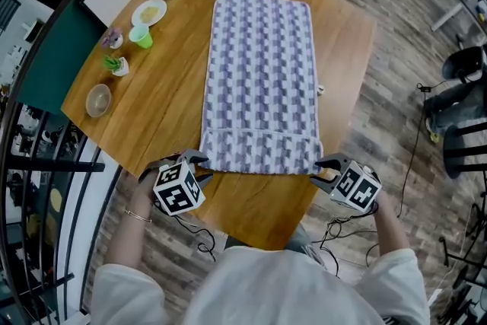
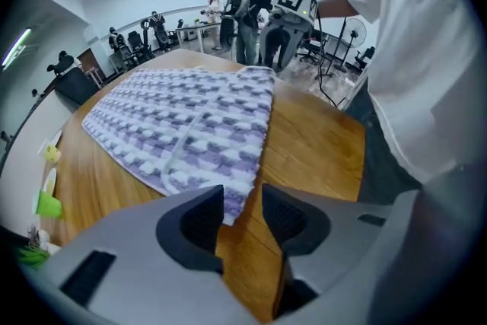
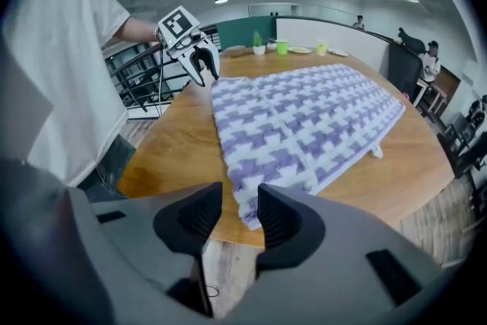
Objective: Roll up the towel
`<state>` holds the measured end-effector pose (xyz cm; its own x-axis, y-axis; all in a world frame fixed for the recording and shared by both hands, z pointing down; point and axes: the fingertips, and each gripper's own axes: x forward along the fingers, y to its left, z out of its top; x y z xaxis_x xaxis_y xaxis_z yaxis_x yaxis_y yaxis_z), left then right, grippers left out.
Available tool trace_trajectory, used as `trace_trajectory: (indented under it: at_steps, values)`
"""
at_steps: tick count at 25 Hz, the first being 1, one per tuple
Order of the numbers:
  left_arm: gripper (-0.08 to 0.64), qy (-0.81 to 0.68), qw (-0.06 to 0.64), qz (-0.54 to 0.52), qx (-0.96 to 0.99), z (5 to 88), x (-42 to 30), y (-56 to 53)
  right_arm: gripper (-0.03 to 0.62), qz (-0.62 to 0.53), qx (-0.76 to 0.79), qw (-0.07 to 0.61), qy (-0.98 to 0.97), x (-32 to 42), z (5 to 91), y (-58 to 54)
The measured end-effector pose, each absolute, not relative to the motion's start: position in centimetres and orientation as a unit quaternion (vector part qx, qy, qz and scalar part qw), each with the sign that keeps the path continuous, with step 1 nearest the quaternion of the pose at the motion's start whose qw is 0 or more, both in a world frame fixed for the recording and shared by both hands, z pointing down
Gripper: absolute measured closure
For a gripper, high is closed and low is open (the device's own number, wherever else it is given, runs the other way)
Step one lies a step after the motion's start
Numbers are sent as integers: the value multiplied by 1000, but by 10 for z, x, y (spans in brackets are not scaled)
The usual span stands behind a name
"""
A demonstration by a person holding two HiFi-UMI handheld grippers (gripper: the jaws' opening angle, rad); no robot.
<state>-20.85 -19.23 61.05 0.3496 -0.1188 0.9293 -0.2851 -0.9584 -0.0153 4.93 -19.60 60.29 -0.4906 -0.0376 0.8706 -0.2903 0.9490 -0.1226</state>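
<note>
Purple-white towel [image 1: 261, 80] (houndstooth, seemingly), brown table [image 1: 175, 110]

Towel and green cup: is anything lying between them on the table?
No, only bare tabletop lies between the towel and the green cup; the head view shows it.

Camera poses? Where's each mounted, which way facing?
Head view: on person's head, steeply down at towel on table; shirt, left tongs, right tongs show.
Left gripper view: on left tongs, along towel's near edge; shirt at right.
Right gripper view: on right tongs, opposite way; shirt at left.
Shared: each gripper view shows the other tongs.
</note>
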Motion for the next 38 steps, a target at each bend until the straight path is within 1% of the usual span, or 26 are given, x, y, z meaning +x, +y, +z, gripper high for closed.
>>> trace_trajectory:
  at_steps: [5, 10, 12, 14, 17, 19, 21, 28, 32, 38]
  values:
    - [401, -131, 31, 579, 804, 631, -211, -186, 446, 78, 91, 544, -830, 57, 626, -186]
    - [429, -146, 42, 582, 799, 643, -213, -194, 467, 50, 102, 567, -816, 61, 644, -191]
    - [437, -151, 46, 584, 796, 646, -214, -197, 524, 28, 109, 577, -809, 63, 651, -194]
    - [457, -155, 45, 584, 796, 649, -213, -199, 540, 21, 115, 580, -806, 63, 653, -196]
    - [480, -157, 37, 586, 794, 651, -212, -200, 561, 30, 122, 576, -808, 63, 652, -197]
    - [517, -156, 31, 591, 791, 652, -214, -198, 569, 44, 127, 568, -812, 62, 652, -196]
    - [531, -143, 36, 595, 790, 651, -215, -188, 572, 67, 126, 561, -816, 63, 649, -191]
    - [534, -35, 122, 605, 786, 624, -210, -102, 573, 170, 17, 541, -823, 68, 618, -112]
    - [534, -57, 131, 580, 802, 589, -212, -105, 573, 163, 18, 518, -839, 69, 578, -118]
    - [534, -114, 100, 576, 803, 561, -217, -181, 574, 110, 62, 508, -852, 65, 550, -198]
